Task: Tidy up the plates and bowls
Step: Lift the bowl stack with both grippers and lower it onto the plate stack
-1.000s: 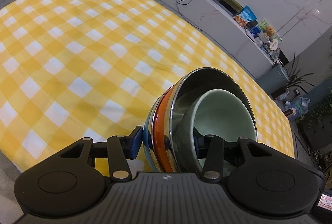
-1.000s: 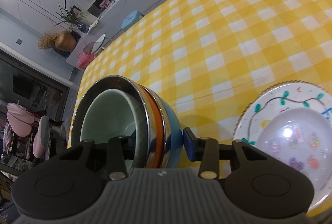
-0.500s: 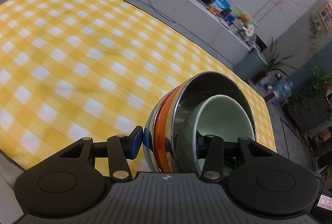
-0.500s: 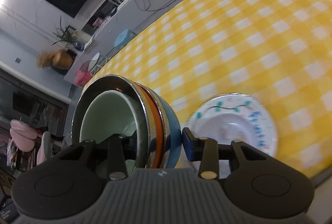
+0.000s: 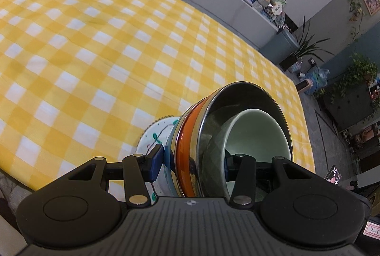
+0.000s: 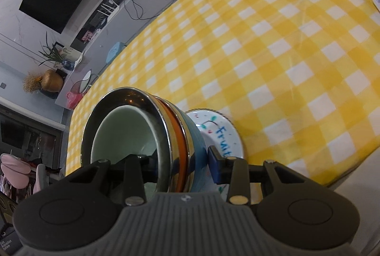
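Both grippers, left (image 5: 190,162) & right (image 6: 181,161), clamp bowl stack (image 5: 213,137) by opposite rims, above plate (image 6: 223,135). Next: lower stack centred, then release.

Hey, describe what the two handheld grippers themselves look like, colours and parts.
Both look alike. The left gripper has a ribbed dark grey body bearing a small round emblem, two black linkage arms with silver pivot pins and round black caps at the sides. Its fingers end in blue pads. The right gripper matches it, with a blue-padded finger too. No cables or sleeves show.
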Demonstrator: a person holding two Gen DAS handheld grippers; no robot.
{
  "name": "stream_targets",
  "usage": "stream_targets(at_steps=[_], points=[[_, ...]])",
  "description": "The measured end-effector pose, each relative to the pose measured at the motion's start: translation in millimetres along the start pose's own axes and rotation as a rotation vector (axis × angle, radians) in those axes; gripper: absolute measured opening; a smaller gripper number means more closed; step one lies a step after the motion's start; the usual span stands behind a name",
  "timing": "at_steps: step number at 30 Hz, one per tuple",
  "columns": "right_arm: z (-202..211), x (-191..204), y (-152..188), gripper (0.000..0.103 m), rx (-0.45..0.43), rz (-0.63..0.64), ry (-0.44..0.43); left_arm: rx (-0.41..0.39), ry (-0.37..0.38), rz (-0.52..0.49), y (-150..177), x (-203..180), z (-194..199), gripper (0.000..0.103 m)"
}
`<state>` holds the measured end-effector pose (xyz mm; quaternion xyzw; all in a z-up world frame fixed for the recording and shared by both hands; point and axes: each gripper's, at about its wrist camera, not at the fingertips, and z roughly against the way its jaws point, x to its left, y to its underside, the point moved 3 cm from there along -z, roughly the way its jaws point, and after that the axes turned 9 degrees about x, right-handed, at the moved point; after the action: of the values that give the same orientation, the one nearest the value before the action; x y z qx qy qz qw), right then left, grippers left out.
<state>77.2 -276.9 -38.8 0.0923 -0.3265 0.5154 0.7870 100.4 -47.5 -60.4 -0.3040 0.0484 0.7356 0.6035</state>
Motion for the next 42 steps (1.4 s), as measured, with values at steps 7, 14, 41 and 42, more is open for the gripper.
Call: stream_targets(at_steps=[7,14,41,42], points=[[-9.3,-8.9,-1.4,0.037,0.020,-0.022,0.008,0.025,-0.018,0.008,2.6,1.4,-10.2,0.052],[-11.6,-7.2,-0.2,0.037,0.023,-0.026,0.017,0.033,-0.019,0.016,2.4,3.9,-13.6,0.052],[-7.3,0.7,-3.6,0.061,-0.018,0.030,0.012,-0.004,0.016,0.004,-1.9,1.9,-8.5,0.063],[-6.7,1.8,-3.6,0.063,-0.022,0.035,0.011,-0.013,0.020,0.000,-2.4,1.1,-6.2,0.066]])
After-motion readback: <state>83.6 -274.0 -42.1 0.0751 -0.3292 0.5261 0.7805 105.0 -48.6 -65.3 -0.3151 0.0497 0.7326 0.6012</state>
